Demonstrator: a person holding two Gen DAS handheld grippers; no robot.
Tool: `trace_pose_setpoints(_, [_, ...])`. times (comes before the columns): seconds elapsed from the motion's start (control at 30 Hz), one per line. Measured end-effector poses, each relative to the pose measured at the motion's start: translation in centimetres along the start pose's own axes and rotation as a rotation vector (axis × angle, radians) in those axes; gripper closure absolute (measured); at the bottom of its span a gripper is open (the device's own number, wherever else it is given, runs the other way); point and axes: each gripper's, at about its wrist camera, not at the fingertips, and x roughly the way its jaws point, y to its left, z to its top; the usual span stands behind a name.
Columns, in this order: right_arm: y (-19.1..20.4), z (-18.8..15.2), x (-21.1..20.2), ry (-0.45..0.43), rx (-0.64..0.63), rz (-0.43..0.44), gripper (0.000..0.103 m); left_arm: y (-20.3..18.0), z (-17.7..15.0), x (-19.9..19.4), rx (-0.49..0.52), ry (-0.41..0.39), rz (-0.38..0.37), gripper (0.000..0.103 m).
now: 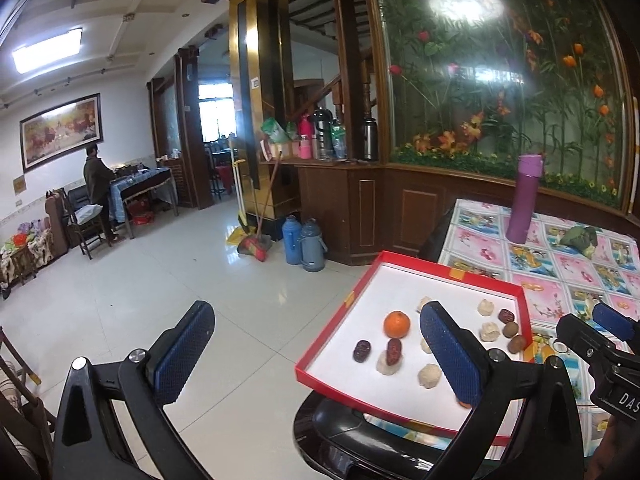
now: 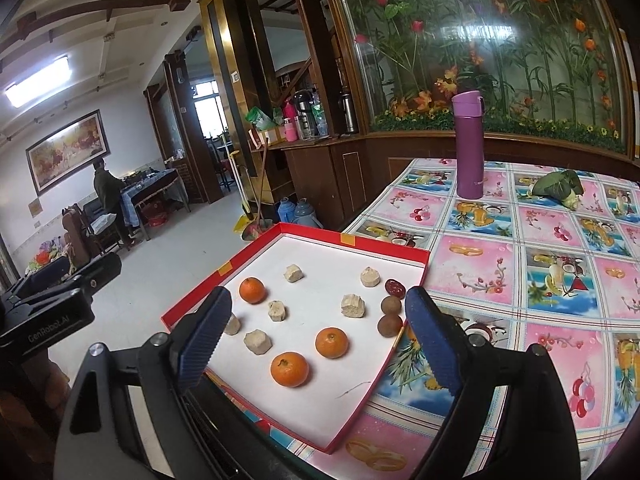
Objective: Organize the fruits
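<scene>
Oranges (image 2: pixel 289 368), pale chunks and brown fruits lie scattered inside the red-rimmed tray (image 2: pixel 416 276), above which the left gripper (image 1: pixel 316 354) and right gripper (image 2: pixel 320 340) hover wide and empty, seemingly poised to sort.

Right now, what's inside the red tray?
The red tray holds three oranges, pale chunks, two brown round fruits and dark red dates. The jaws hide some pieces in each view.
</scene>
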Motion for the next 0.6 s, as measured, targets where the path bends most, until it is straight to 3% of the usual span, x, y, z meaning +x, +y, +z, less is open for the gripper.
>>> trace_pose_setpoints(0.43, [0.4, -0.3, 1.4, 0.029, -0.007, -0.005, 0.014, -0.4, -0.2, 0.5, 0.023, 0.018, 0.005, 0.000])
trace_pose_setpoints(0.6, [0.0, -0.3, 1.7, 0.030, 0.005, -0.005, 0.014, -1.3, -0.1, 0.9, 0.045, 0.038, -0.028, 0.000])
